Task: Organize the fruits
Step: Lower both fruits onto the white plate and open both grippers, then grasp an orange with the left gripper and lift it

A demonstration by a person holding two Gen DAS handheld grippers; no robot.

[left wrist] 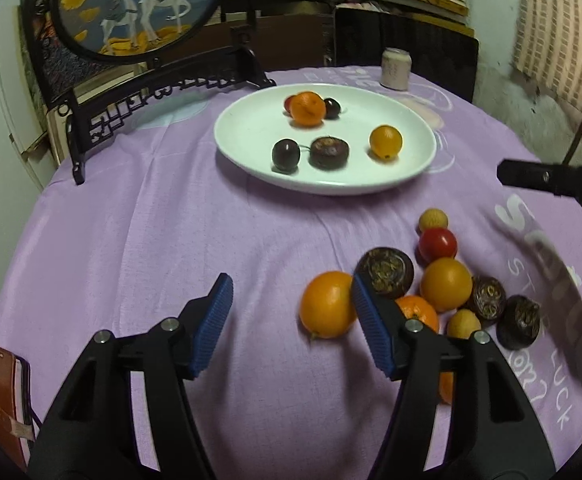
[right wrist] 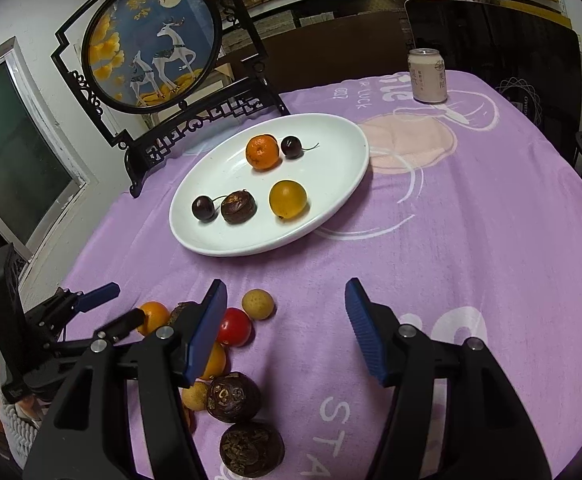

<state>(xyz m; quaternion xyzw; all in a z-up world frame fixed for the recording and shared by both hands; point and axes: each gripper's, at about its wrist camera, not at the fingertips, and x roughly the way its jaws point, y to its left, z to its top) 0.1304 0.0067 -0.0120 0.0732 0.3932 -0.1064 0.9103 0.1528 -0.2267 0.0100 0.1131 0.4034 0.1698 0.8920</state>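
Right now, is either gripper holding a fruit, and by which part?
Nothing is held. The left gripper and right gripper both have open jaws with only the purple cloth between them.

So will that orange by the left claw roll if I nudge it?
Probably: the orange is round and sits free on flat cloth. Its firm-looking skin should suit the open left claw, though the claw's pad already crowds it.

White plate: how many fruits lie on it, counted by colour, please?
On the white plate:
Orange fruit: 1
Yellow fruit: 1
Dark cherries: 2
Brown fruit: 1
Red fruit, mostly hidden: 1
Total: 6
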